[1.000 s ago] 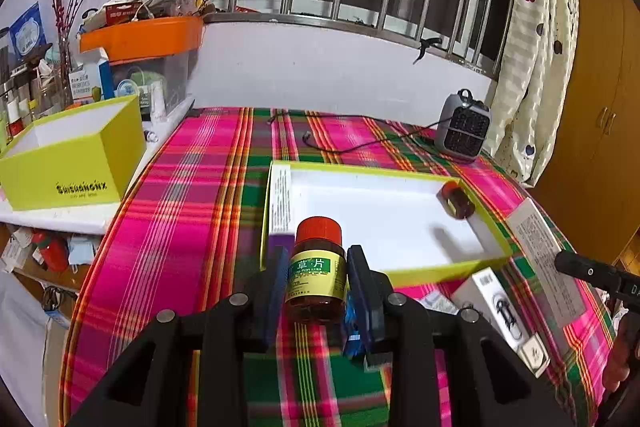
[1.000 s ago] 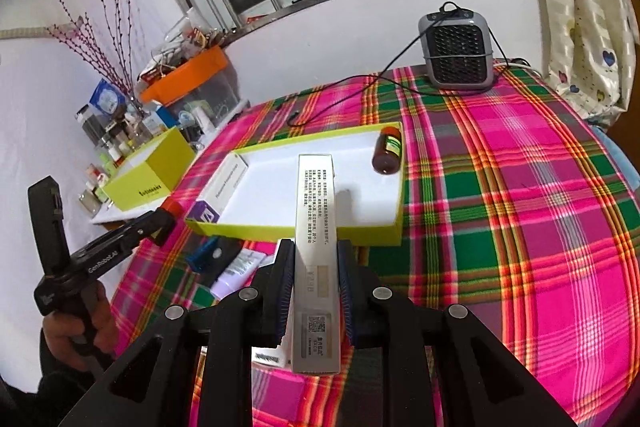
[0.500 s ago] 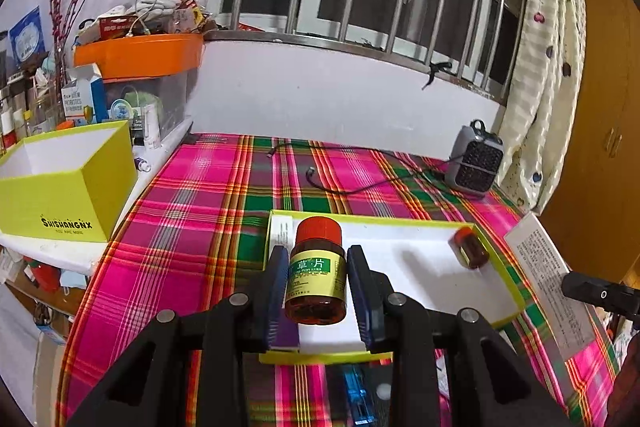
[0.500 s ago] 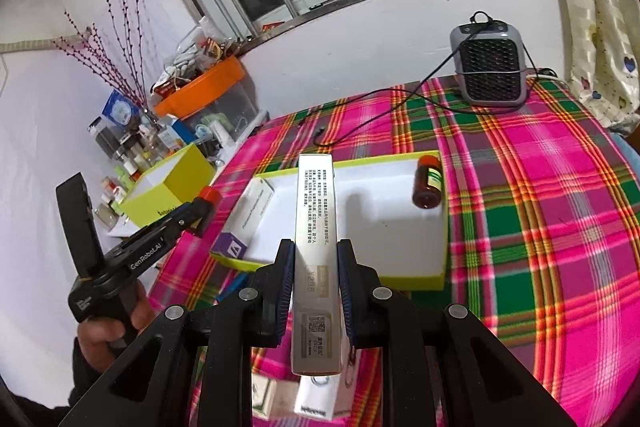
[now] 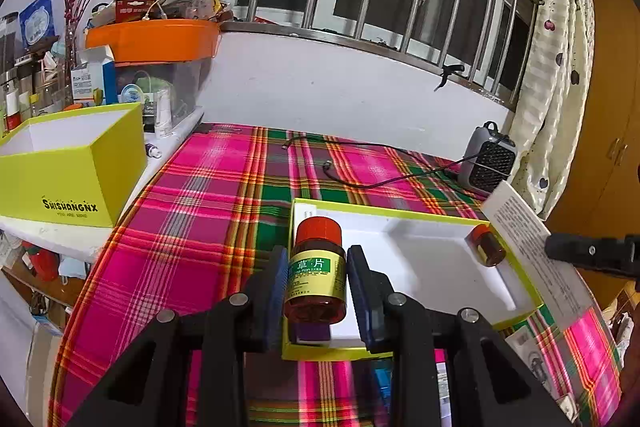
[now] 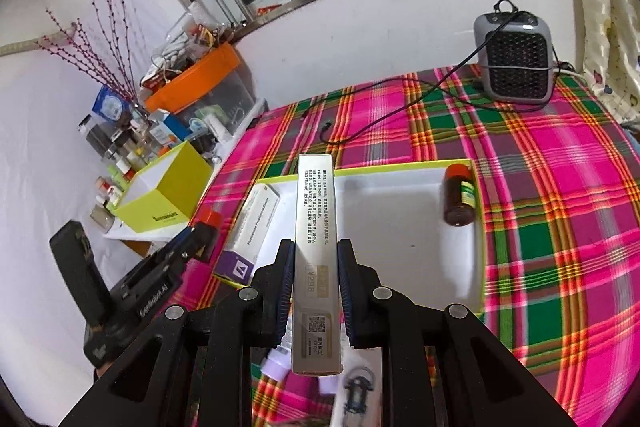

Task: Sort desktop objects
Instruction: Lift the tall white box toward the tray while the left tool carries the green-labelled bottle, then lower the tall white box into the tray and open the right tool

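Left claw [image 5: 316, 277] clamps an upright red-capped medicine bottle [image 5: 316, 267] just short of the yellow-rimmed tray [image 5: 400, 213], while the right claw [image 6: 314, 277] grips a long carton [image 6: 316, 227] pointing lengthwise over it.

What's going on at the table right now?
A person is sorting items into the shallow yellow-rimmed tray on the plaid tablecloth. The left gripper holds a red-capped amber pill bottle over the tray's near end; the right gripper is shut on a long flat carton, also above the tray. Inside it already lie another amber bottle on its side and a white-and-purple medicine box.
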Demonstrator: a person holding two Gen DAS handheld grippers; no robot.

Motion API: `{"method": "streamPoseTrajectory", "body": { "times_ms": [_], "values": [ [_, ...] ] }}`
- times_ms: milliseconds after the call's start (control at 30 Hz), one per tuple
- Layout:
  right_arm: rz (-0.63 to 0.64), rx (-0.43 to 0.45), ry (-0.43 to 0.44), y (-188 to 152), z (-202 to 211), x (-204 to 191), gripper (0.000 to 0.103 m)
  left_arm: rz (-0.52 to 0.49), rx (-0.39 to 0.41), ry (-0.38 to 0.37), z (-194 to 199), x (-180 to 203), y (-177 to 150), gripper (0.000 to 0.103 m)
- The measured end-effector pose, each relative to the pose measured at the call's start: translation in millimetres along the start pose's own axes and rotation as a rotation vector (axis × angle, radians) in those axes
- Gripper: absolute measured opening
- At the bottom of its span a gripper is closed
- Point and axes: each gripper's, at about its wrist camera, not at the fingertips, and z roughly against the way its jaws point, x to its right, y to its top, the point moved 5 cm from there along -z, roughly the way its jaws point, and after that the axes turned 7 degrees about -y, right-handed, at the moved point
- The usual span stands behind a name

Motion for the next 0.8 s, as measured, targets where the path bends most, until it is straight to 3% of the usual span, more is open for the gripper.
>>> {"method": "streamPoseTrajectory", "body": {
  "times_ms": [333, 800],
  "values": [
    [-0.007, -0.085, -0.048, 10.6, -29.5, -36.3, 0.022, 0.045, 0.0, 0.012, 2.7, -17.4, -1.7, 0.031],
    [-0.141, -0.198, -0.084, 29.2, -85.2, -64.7, 0.022, 0.111, 0.014, 0.026, 8.3, -40.0, 0.3, 0.031]
  ]
}}
